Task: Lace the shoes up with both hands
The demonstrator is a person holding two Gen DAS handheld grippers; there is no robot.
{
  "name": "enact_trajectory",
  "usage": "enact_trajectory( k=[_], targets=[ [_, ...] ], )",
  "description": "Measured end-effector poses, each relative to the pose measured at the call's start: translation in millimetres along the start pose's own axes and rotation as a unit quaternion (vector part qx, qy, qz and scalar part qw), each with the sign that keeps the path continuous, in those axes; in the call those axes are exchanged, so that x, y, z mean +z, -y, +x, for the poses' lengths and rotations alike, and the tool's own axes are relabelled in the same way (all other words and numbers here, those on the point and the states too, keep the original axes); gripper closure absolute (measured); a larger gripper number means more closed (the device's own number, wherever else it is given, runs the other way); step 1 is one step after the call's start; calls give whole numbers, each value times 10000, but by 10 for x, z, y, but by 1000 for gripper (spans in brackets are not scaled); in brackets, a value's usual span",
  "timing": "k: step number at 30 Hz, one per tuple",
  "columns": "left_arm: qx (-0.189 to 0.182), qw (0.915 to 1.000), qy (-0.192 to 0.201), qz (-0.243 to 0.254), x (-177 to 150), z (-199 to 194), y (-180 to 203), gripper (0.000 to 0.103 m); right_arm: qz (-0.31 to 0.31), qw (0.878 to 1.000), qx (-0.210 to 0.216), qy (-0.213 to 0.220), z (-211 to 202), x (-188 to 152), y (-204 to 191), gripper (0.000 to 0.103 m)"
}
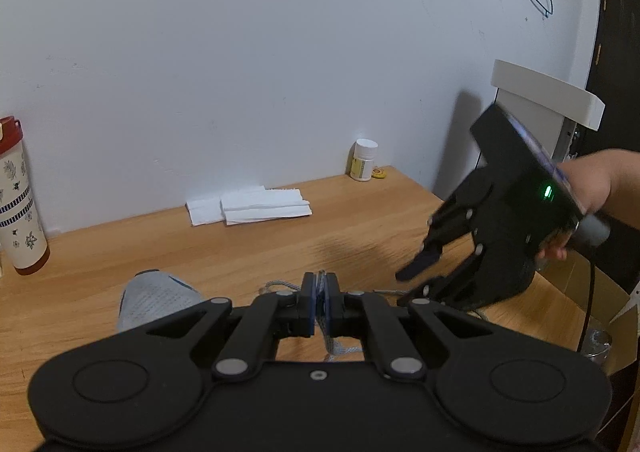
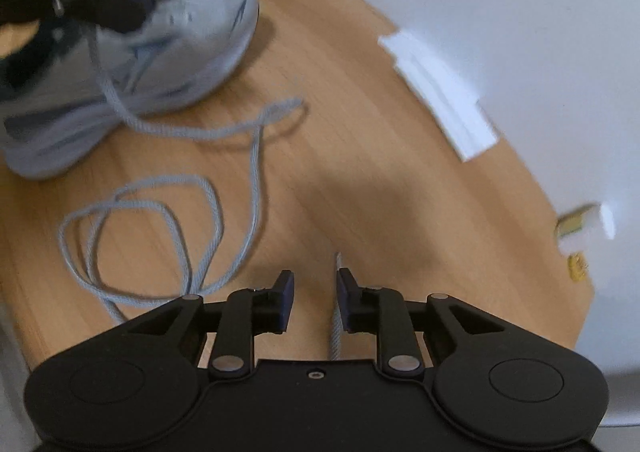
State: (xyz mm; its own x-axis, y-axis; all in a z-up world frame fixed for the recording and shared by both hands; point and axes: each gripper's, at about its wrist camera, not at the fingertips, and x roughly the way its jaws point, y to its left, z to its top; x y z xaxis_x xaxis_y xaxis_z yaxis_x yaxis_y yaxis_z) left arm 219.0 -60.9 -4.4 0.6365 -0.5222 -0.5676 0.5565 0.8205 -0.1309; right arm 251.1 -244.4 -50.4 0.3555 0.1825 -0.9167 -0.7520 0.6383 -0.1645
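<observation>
We hold the left gripper (image 1: 320,294) with its two fingers pressed together on the grey shoelace (image 2: 256,156), so the lace is clamped between the blue pads and a short piece hangs down below them; we judge this grip is there to keep one part of the lace tight above the shoe (image 2: 160,64). The shoe lies on the wooden table (image 1: 260,248), on its sole, with the toe pointing toward the wall. Most of the lace lies loose on the table in several loops beside the shoe, and one run goes up to the left gripper. The right gripper (image 2: 316,292) hangs low over the table with its fingers apart and holds nothing; the stiff tip of the lace (image 2: 338,264) lies just beside its right finger, inside the gap. We think the right gripper is placed so in order to catch this tip. How many eyelets carry the lace we cannot tell, because the left gripper hides them.
</observation>
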Motion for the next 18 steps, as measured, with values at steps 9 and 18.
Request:
enact_trajectory(
  k=[9,18],
  targets=[
    [-17,9996,-223,-159,9,109,-105,100,-4,9991,201,-370,130,74,102,77],
    [107,9992,-342,-165,2,165,-81,100,-132,9976,305,-614,251,61,94,101]
  ],
)
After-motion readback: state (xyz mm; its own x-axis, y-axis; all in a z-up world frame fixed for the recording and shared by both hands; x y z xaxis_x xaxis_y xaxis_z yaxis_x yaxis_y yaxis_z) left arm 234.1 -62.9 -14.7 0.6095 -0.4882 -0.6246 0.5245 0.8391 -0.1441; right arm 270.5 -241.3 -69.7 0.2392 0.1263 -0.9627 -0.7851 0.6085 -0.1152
